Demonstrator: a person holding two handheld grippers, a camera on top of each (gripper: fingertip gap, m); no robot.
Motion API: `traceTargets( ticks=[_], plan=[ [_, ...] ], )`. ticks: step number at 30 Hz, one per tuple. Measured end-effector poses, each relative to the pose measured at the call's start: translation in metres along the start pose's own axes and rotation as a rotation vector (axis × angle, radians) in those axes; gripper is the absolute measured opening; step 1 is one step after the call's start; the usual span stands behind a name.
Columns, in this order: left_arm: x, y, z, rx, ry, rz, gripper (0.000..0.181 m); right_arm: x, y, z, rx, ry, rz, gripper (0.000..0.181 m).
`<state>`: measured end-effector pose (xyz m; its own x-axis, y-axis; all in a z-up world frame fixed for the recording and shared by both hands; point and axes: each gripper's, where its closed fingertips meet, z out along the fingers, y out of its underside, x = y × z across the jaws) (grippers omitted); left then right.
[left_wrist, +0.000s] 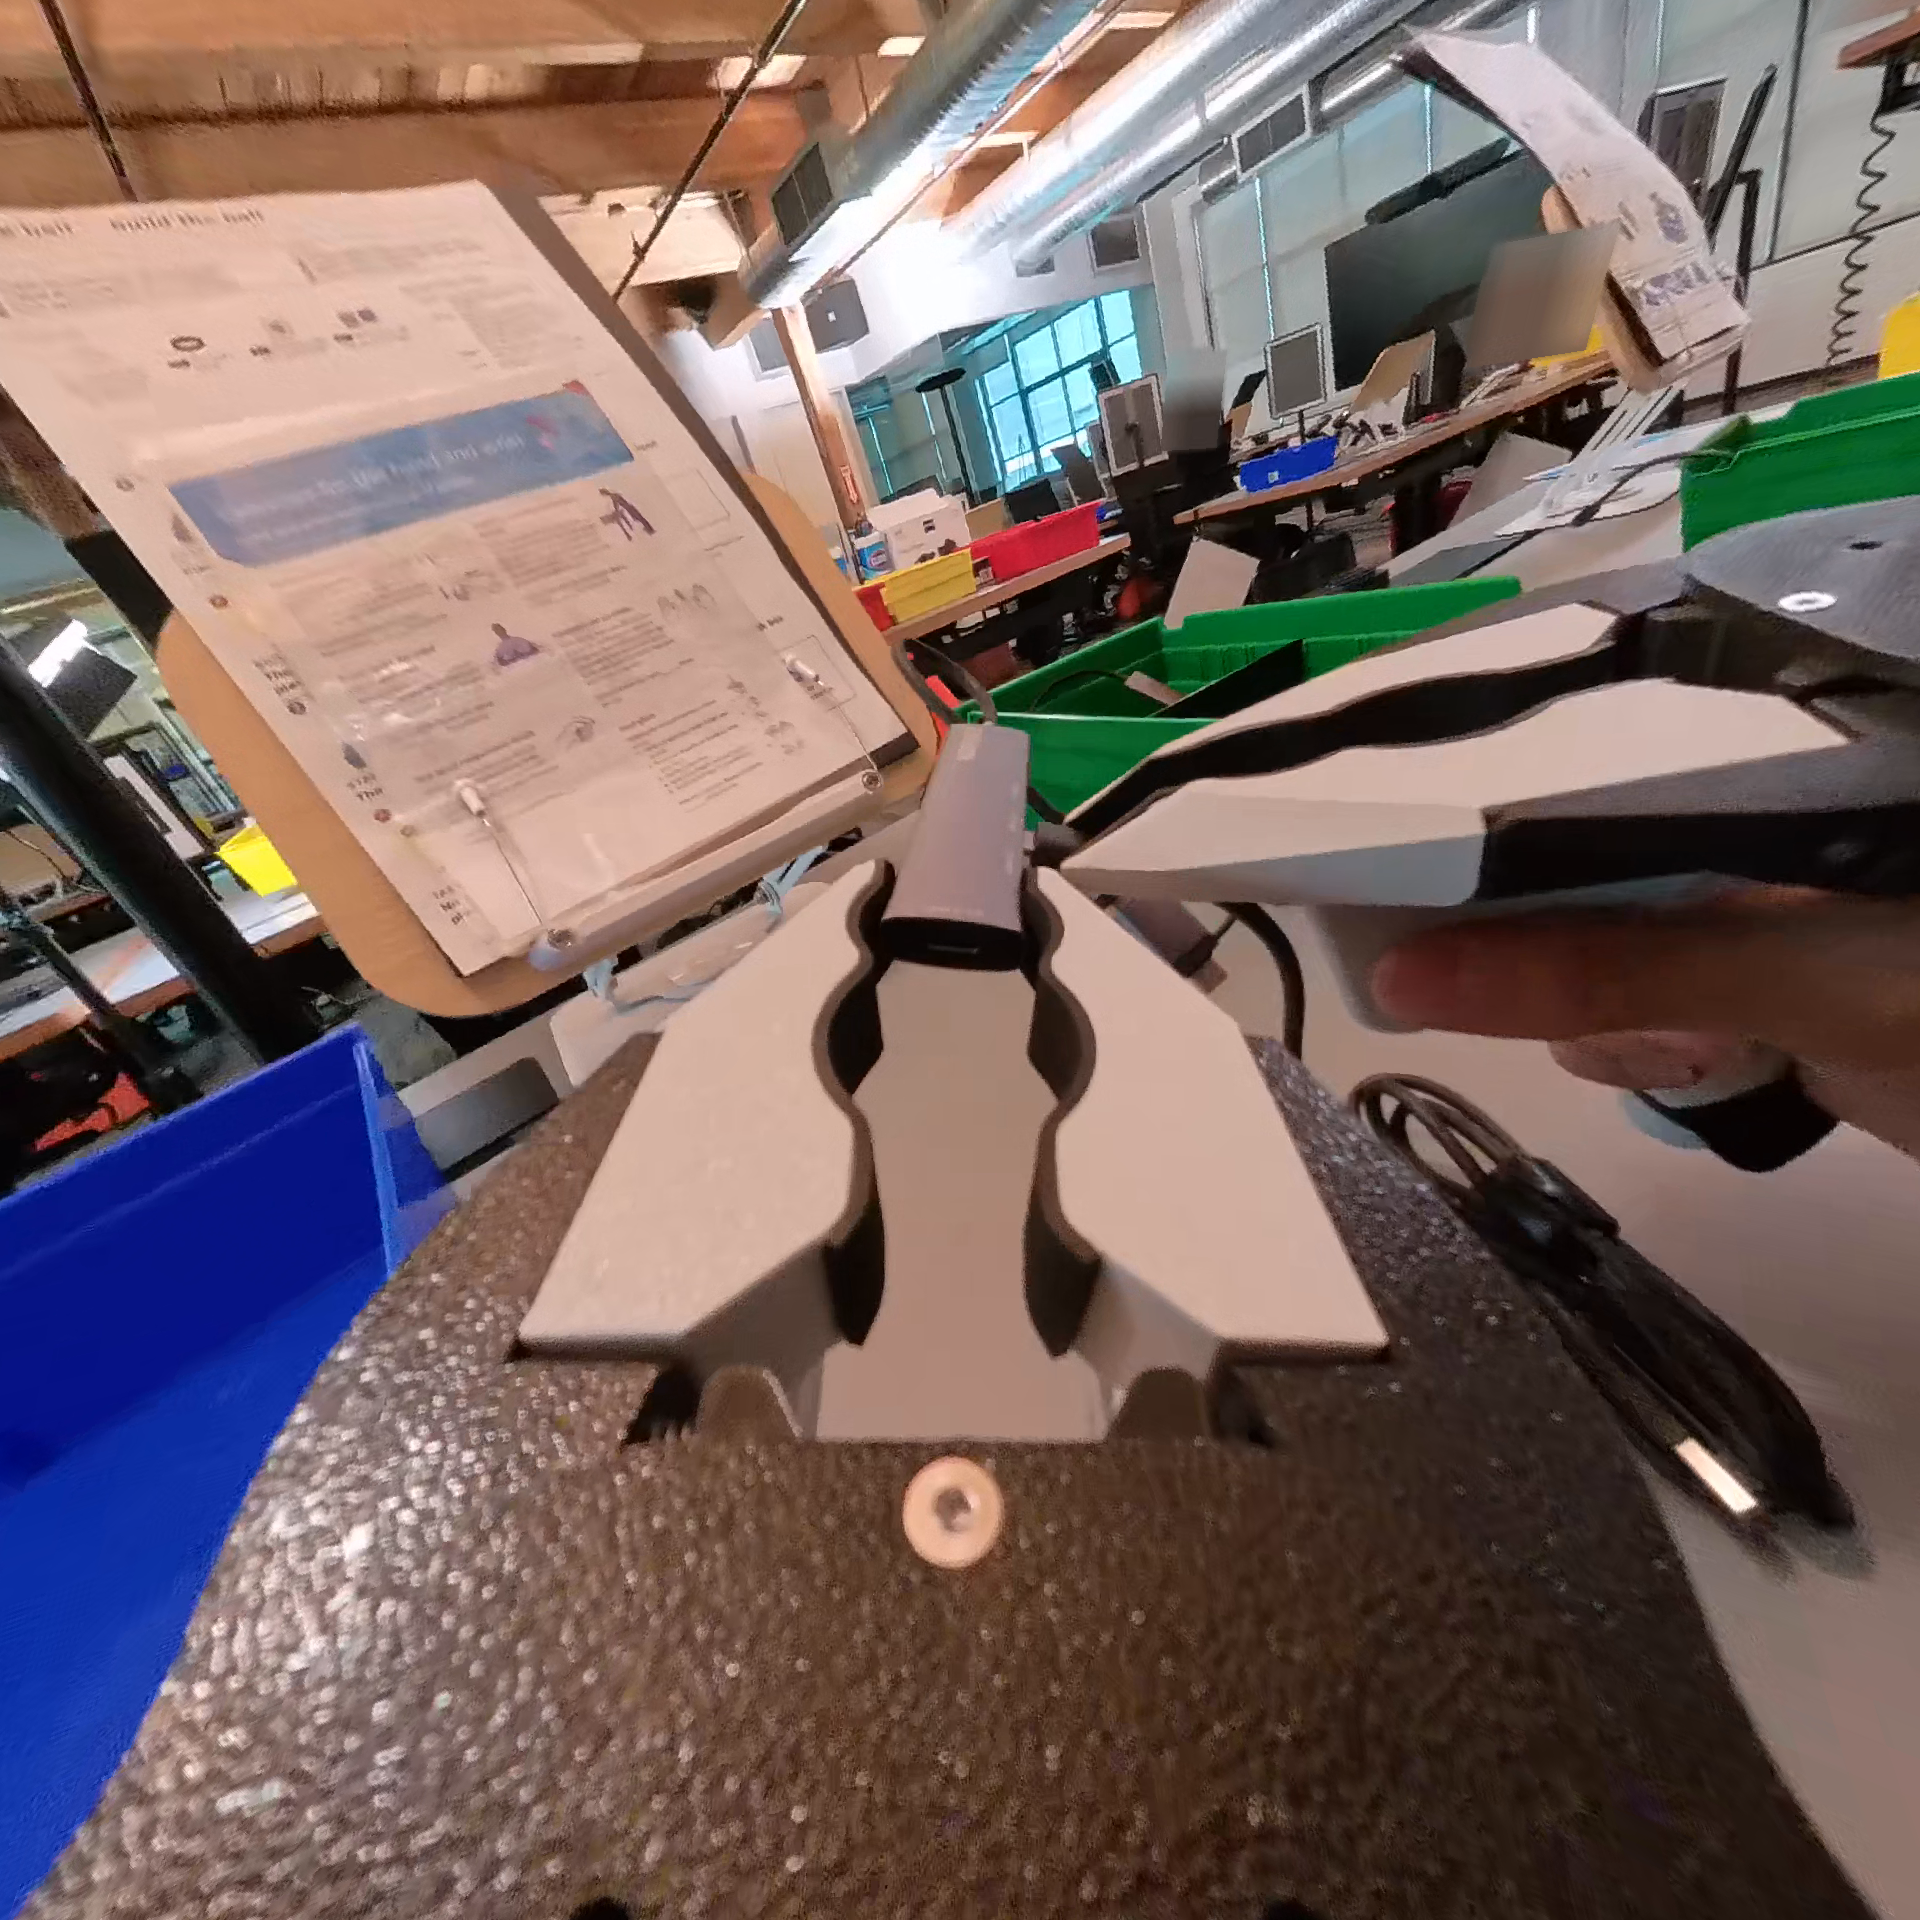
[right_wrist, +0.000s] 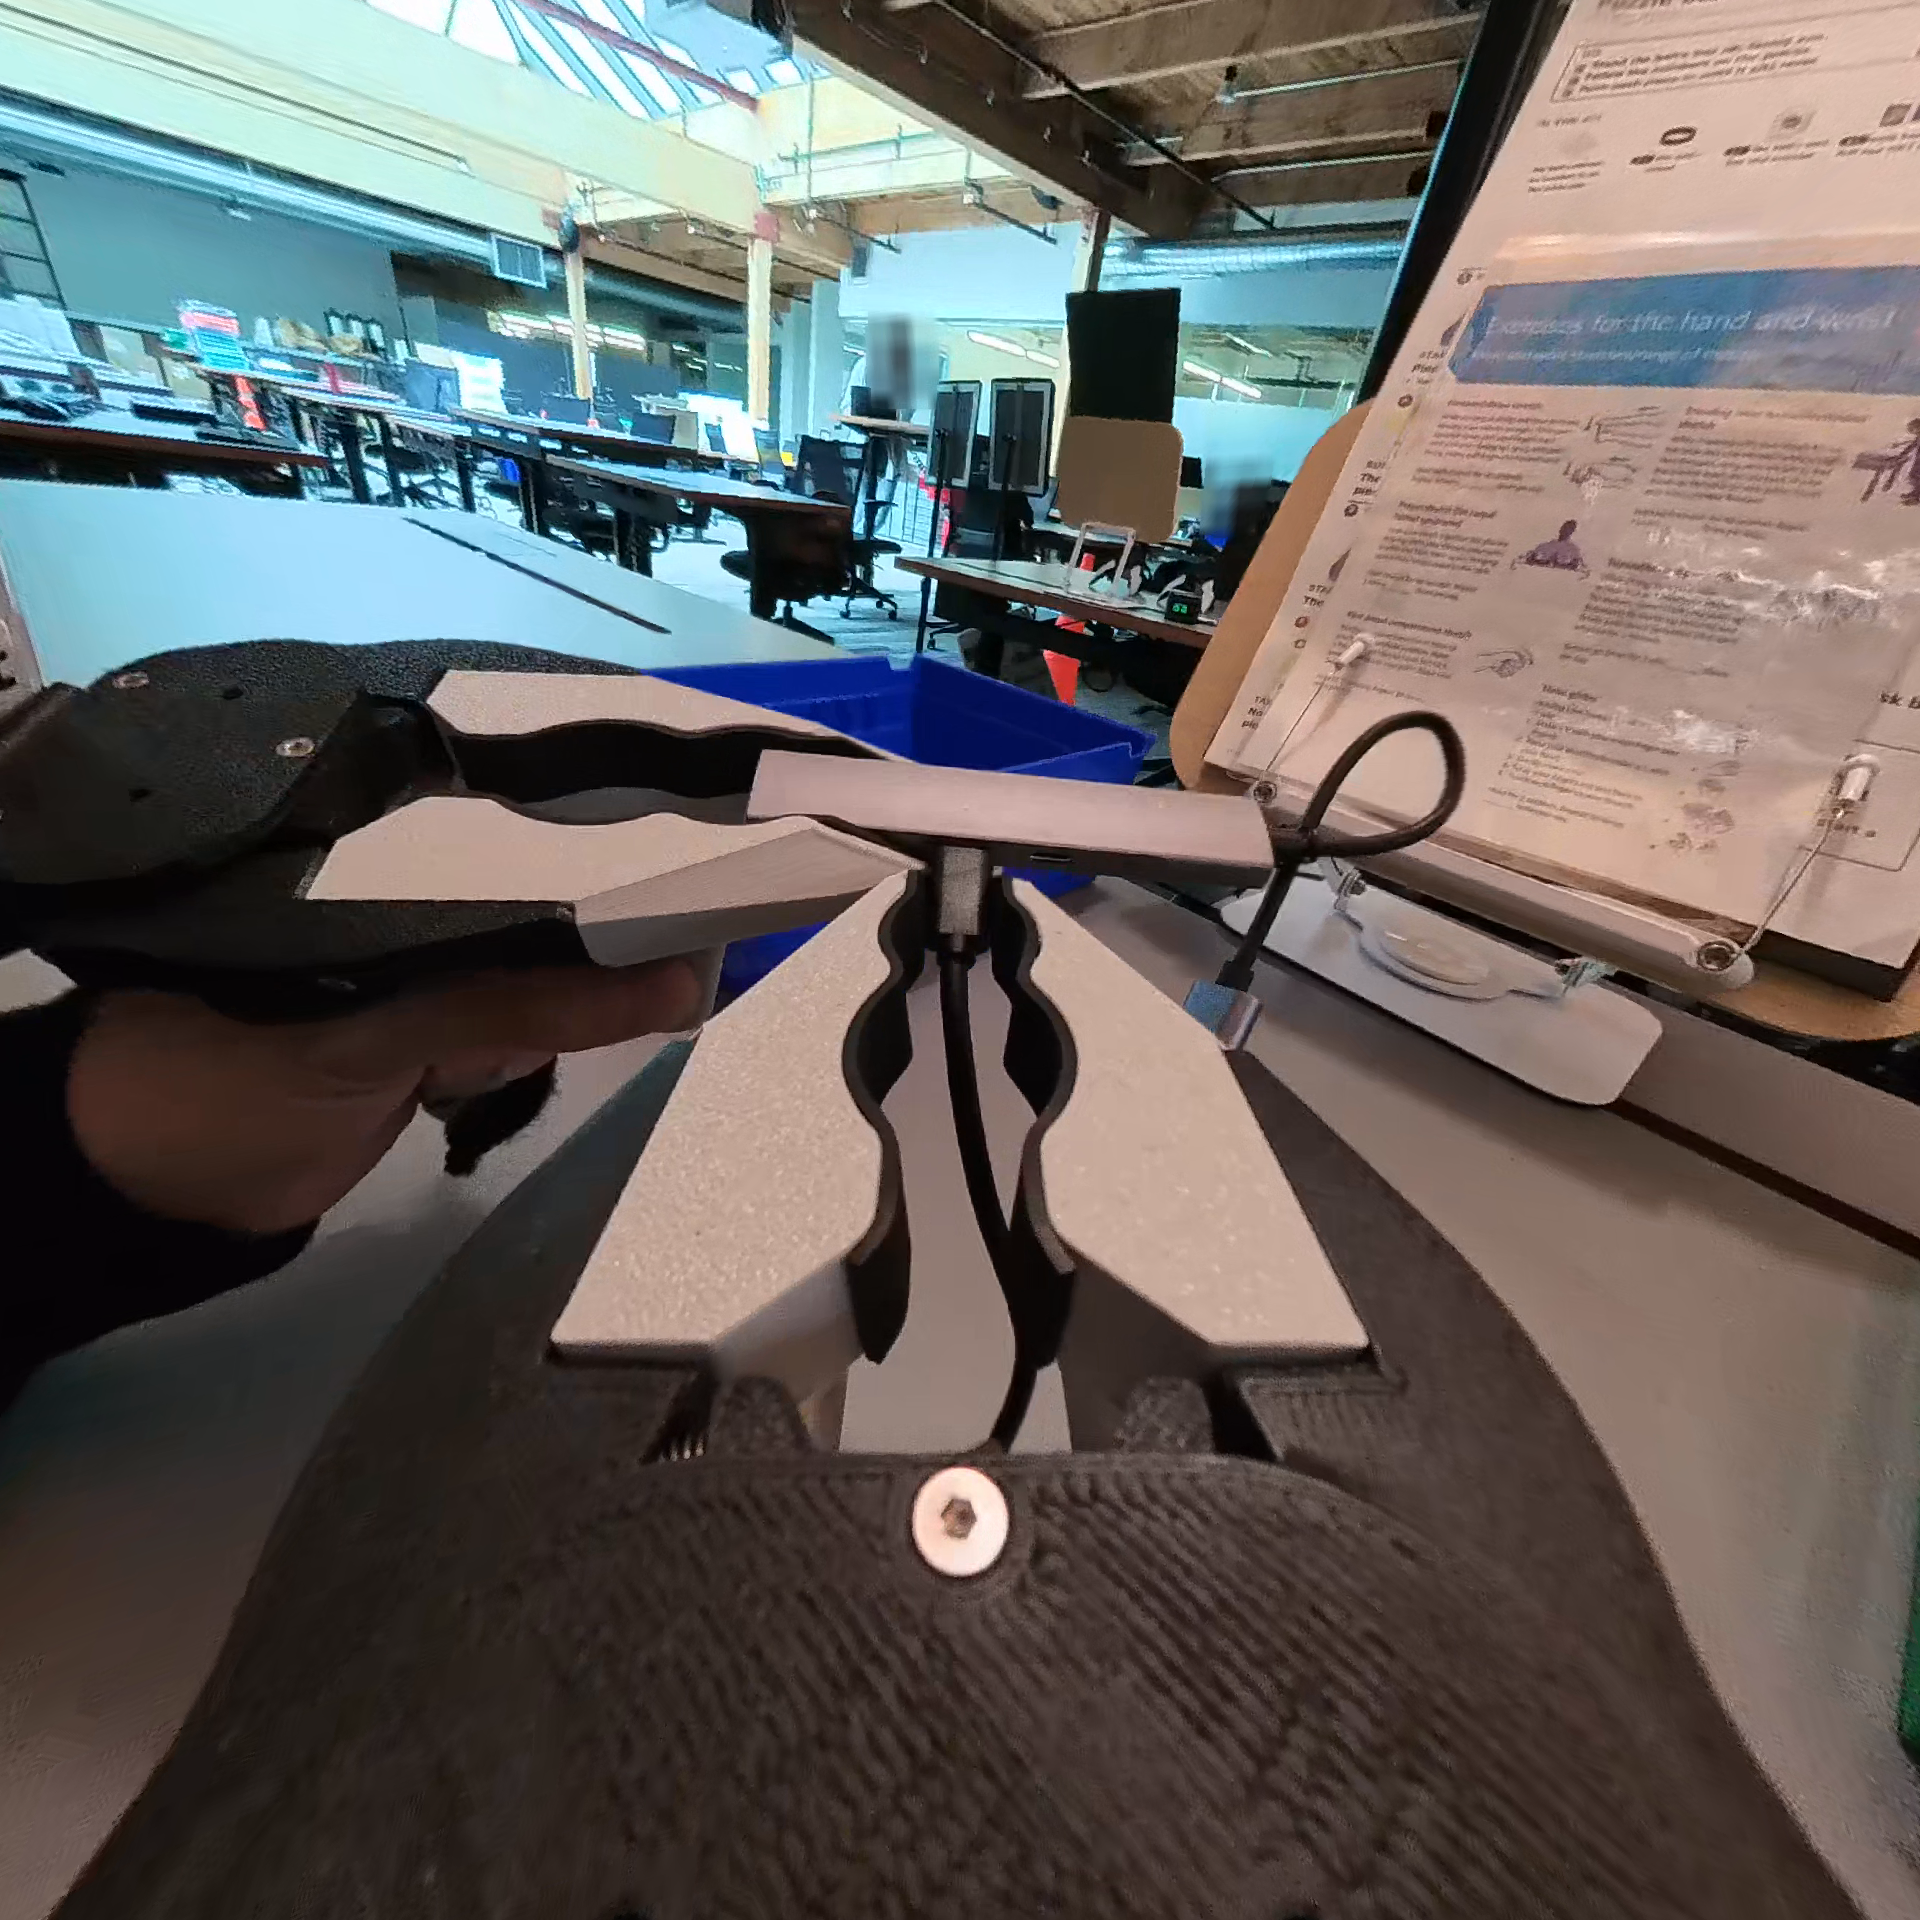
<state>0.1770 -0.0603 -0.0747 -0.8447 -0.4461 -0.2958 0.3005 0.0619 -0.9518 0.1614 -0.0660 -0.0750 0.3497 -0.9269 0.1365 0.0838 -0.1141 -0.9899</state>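
Observation:
My left gripper (left_wrist: 956, 899) is shut on the near end of a slim grey hub (left_wrist: 961, 831) and holds it above the table. My right gripper (right_wrist: 961, 883) is shut on a small grey plug (right_wrist: 961, 888) whose black cable (right_wrist: 977, 1091) runs back between its fingers. The plug meets the side of the hub (right_wrist: 1039, 810). In the left wrist view the right gripper (left_wrist: 1049, 847) comes in from the right. In the right wrist view the left gripper (right_wrist: 831, 810) comes in from the left. The hub's own short cable loops down to a blue plug (right_wrist: 1226, 1008).
A document stand with printed sheets (left_wrist: 468, 571) (right_wrist: 1610, 571) stands just behind the hub. A blue bin (left_wrist: 156, 1299) (right_wrist: 935, 717) sits on the left and green bins (left_wrist: 1143, 707) on the right. A black cable coil with a metal plug (left_wrist: 1558, 1278) lies on the table. Left and right tips are no more than a few centimetres apart.

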Motion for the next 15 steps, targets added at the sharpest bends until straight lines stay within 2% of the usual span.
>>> traceTargets(
  ticks=[2, 3, 4, 6, 8, 11, 15],
  plan=[
    [-0.004, -0.007, -0.002, 0.013, -0.043, 0.001, 0.022, 0.000, -0.001, -0.007, -0.018, -0.011, -0.012, 0.011],
    [-0.033, -0.012, -0.010, 0.037, -0.195, -0.006, 0.022, 0.002, 0.008, -0.014, -0.078, -0.006, -0.054, 0.011],
    [-0.064, -0.016, -0.021, 0.055, -0.280, -0.044, 0.022, 0.008, 0.014, -0.024, -0.095, 0.012, -0.070, 0.011],
    [-0.099, -0.035, -0.040, 0.143, -0.256, -0.145, 0.022, 0.009, 0.008, -0.042, -0.039, -0.058, 0.049, 0.011],
    [-0.098, -0.052, -0.049, 0.193, -0.227, -0.127, 0.022, 0.030, -0.005, -0.055, -0.004, 0.007, 0.014, 0.011],
    [-0.070, -0.068, -0.046, 0.219, -0.129, -0.099, 0.022, 0.060, -0.037, -0.067, 0.007, 0.066, -0.069, 0.011],
    [-0.051, -0.068, -0.038, 0.222, -0.044, -0.101, 0.022, 0.127, -0.081, -0.089, -0.065, 0.245, -0.238, 0.011]
  ],
)
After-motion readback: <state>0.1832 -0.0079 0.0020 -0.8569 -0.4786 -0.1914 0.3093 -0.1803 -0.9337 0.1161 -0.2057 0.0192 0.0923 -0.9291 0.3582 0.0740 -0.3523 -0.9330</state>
